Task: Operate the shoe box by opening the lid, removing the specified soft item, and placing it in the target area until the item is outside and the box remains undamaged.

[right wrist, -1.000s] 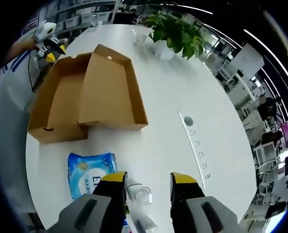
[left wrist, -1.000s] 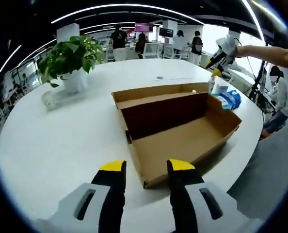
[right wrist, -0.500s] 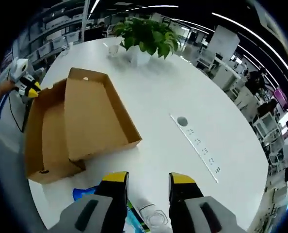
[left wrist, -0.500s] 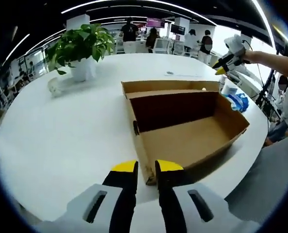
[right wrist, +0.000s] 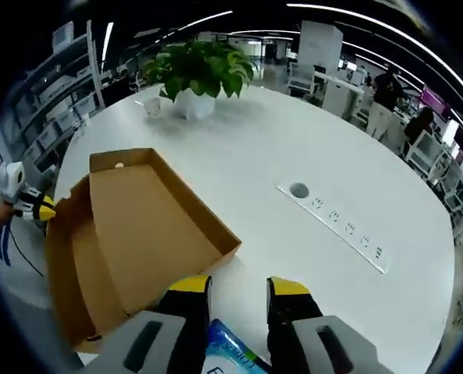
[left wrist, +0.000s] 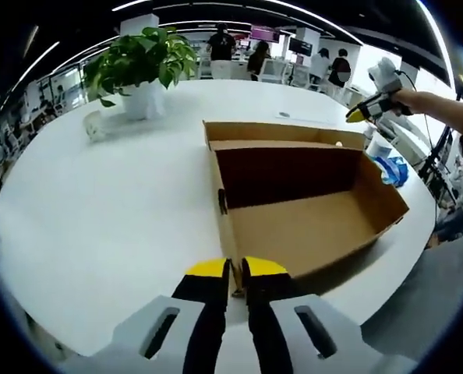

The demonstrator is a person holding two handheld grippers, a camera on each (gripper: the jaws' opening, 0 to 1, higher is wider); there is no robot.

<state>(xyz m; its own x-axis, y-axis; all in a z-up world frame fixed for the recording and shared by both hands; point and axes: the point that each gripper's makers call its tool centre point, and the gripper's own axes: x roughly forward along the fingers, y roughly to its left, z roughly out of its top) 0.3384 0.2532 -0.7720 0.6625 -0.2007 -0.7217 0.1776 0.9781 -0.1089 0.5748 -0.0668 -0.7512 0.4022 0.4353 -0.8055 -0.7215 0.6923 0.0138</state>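
the left gripper (left wrist: pixel 235 269) pinches the near corner wall of the open shoe box (left wrist: pixel 309 226) on the white table (left wrist: pixel 99 218). the right gripper (right wrist: pixel 239 287), jaws parted and holding nothing, hovers over the blue wipes pack (right wrist: pixel 230 354) beside the box's lid (right wrist: pixel 150 226).

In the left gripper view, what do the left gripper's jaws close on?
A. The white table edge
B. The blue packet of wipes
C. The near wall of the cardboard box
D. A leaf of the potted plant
C: the left gripper has its yellow tips almost together on the near corner wall of the open cardboard box.
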